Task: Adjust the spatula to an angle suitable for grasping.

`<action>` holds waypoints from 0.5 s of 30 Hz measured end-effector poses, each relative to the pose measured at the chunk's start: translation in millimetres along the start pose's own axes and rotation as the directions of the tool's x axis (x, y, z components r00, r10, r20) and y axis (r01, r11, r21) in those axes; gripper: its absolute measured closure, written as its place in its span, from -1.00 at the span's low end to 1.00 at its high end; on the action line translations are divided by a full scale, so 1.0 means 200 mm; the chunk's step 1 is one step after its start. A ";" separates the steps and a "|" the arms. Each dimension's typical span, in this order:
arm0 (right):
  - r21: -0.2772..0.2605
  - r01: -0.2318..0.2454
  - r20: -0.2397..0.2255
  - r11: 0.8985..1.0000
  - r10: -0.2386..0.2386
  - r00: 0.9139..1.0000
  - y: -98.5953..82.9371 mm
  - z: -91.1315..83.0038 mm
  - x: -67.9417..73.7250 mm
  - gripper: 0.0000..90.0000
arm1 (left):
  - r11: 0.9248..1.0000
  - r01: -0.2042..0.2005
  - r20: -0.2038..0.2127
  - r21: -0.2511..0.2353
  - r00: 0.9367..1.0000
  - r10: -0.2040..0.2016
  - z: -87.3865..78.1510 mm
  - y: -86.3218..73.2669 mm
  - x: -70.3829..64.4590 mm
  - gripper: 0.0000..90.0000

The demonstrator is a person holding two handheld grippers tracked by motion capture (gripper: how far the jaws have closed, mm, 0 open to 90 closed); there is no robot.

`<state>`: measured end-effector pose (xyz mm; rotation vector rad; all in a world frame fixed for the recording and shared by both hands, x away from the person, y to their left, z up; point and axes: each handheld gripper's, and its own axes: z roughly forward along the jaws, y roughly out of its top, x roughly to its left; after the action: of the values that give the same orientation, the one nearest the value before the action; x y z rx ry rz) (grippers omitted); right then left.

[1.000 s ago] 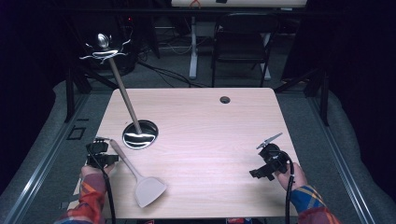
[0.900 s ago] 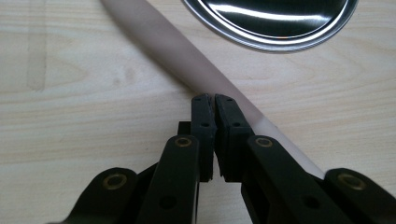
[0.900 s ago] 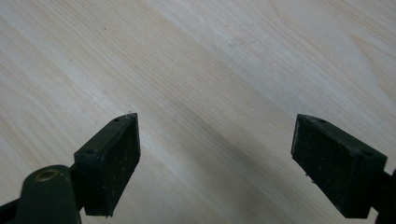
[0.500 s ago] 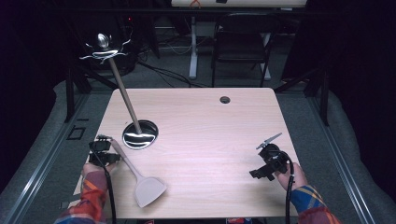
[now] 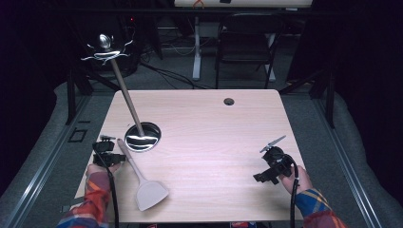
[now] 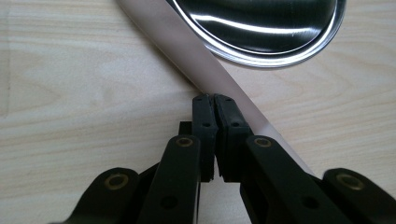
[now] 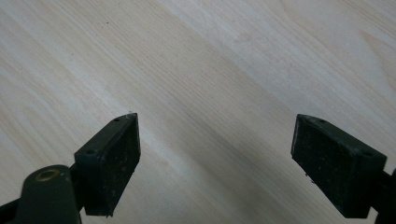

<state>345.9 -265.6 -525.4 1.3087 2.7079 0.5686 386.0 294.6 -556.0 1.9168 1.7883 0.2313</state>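
Counter (image 5: 204, 137): your light wood counter carries everything here; it has rounded corners and a small dark grommet (image 5: 229, 101) near its far edge, right of the middle.
Stand (image 5: 126, 97): a wooden pole rises tilted from a round shiny metal base (image 5: 142, 137) at the counter's left side, and leans away to the far left, where a curly metal top (image 5: 105, 47) sits on it.
Spatula (image 5: 142, 178): your pale spatula lies flat at the near left; its blade (image 5: 151, 194) points toward the near edge and its handle runs back to just beside the metal base, so close that contact cannot be told.
Left hand-held gripper (image 5: 110, 156): yours sits at the counter's left edge, right by the far end of the spatula handle. In the left gripper view the jaws are pressed together, pad against pad, and the handle (image 6: 196, 65) passes under their tips; whether they pinch it cannot be told.
Right hand-held gripper (image 5: 272, 164): yours hovers near the right near corner, well apart from the spatula. In the right gripper view its jaws are spread wide over bare wood.
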 end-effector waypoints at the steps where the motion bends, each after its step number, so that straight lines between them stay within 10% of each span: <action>1: -0.001 -0.001 -0.008 1.000 0.001 1.000 0.00 0.00 0.00 -0.66 | 1.000 -0.007 -0.002 0.002 1.000 0.007 0.00 0.00 0.00 0.94; 5: 0.005 0.006 -0.001 1.000 -0.006 1.000 0.00 0.00 0.00 -0.66 | 1.000 -0.010 -0.016 0.014 1.000 0.010 0.00 0.01 0.00 0.83; 10: -0.005 -0.005 -0.003 1.000 0.005 1.000 0.00 0.00 0.00 -0.66 | 0.994 0.108 -0.054 -0.026 0.993 -0.109 -0.06 0.01 -0.01 0.10; 15: 0.007 0.006 0.005 1.000 -0.006 1.000 0.00 0.00 0.00 -0.66 | 0.995 0.104 -0.060 0.010 0.993 -0.103 -0.03 0.00 -0.07 -0.31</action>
<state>345.1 -265.6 -524.8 1.3008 2.7111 0.5551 381.7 282.0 -548.3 1.8368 1.9267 0.2435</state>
